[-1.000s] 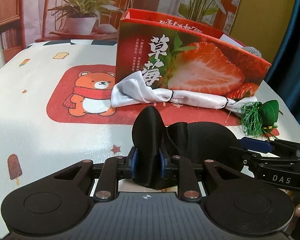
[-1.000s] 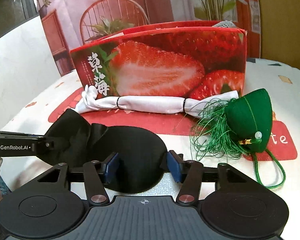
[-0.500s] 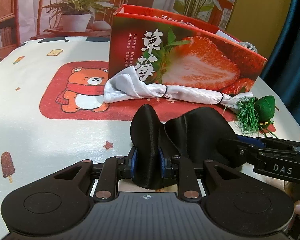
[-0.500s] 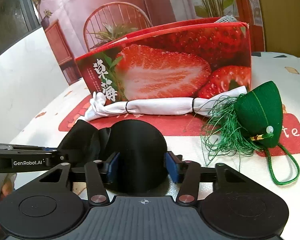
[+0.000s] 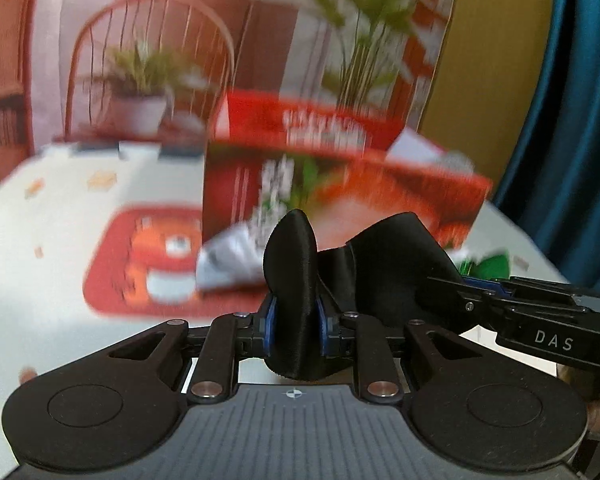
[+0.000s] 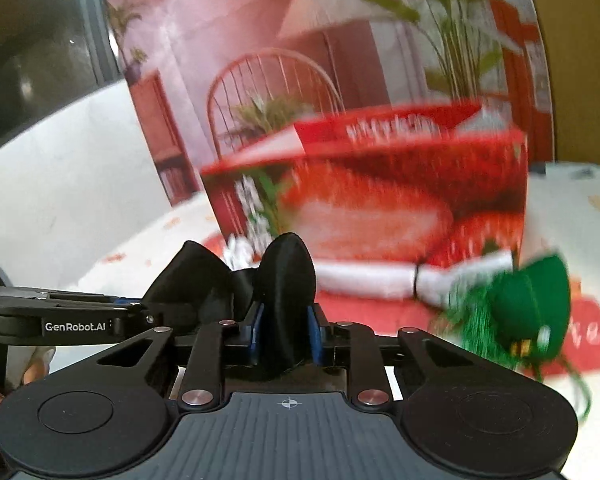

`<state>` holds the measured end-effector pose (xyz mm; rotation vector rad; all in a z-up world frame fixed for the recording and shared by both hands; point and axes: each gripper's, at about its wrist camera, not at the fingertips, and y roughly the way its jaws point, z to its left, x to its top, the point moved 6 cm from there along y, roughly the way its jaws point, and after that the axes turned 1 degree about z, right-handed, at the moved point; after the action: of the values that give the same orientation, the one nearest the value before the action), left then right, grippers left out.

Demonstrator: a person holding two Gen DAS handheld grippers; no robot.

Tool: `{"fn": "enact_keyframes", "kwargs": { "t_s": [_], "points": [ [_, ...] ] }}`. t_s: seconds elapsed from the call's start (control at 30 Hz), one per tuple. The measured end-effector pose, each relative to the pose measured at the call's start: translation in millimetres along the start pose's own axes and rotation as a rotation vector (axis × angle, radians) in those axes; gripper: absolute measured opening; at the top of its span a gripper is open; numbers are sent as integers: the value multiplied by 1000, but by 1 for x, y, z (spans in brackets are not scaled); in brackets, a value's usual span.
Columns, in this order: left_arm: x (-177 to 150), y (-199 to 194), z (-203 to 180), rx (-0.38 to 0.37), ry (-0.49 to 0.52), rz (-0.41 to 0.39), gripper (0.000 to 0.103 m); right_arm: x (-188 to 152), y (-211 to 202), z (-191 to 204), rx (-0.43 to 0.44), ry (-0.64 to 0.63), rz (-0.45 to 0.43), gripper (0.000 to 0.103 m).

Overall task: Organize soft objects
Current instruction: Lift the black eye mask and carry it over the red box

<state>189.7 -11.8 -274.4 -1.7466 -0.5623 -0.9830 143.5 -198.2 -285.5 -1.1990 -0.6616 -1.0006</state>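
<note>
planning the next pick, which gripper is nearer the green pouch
Right. The green pouch sits just right of the right gripper, which is closing on the black cloth; the left gripper grips the cloth's far end.

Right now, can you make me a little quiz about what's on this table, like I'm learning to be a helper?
1. True or false: both tools pinch the same black cloth.
2. What does the white rolled cloth lie against?
A. a blue bucket
B. the strawberry box
C. a stack of books
3. Fill in: the tasselled pouch beside the box is coloured ____.

Key:
1. True. The left tool grips one end; the right tool is closing on the other end, pads already on the fabric.
2. B
3. green
</note>
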Motion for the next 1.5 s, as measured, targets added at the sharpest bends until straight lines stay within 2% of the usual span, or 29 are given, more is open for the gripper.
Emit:
{"fn": "enact_keyframes", "kwargs": {
  "t_s": [0.17, 0.27, 0.57, 0.77, 0.87, 0.97, 1.1, 1.23, 1.3, 1.37, 1.43, 1.5],
  "points": [
    [51, -25, -12, 1, 40, -154, 22, 44, -18, 12, 27, -99, -119, 21],
    [86, -32, -20, -3, 78, -226, 22, 75, -24, 13, 37, -115, -179, 21],
    [164, -19, -49, 19, 187, -356, 22, 161, -17, -7, 9, -124, -304, 21],
    [206, -3, -58, 44, 224, -415, 22, 208, -6, -22, -17, -135, -367, 21],
    [217, 24, -49, 48, 203, -357, 22, 222, 5, -30, -33, -141, -368, 21],
    [217, 57, -35, 41, 162, -271, 22, 227, 28, -43, -52, -125, -310, 22],
    [206, 94, -32, 38, 162, -179, 23, 216, 62, -68, -92, -55, -207, 22],
    [192, 118, -33, 45, 197, -122, 23, 199, 87, -85, -128, -16, -126, 22],
    [185, 125, -30, 45, 201, -97, 27, 192, 95, -90, -141, -6, -94, 22],
    [181, 134, -27, 52, 207, -74, 39, 186, 102, -96, -154, 11, -66, 22],
    [177, 137, -24, 50, 213, -62, 43, 182, 104, -100, -171, 23, -49, 22],
    [175, 141, -20, 52, 213, -53, 52, 177, 107, -106, -185, 35, -30, 23]
  ]
}}
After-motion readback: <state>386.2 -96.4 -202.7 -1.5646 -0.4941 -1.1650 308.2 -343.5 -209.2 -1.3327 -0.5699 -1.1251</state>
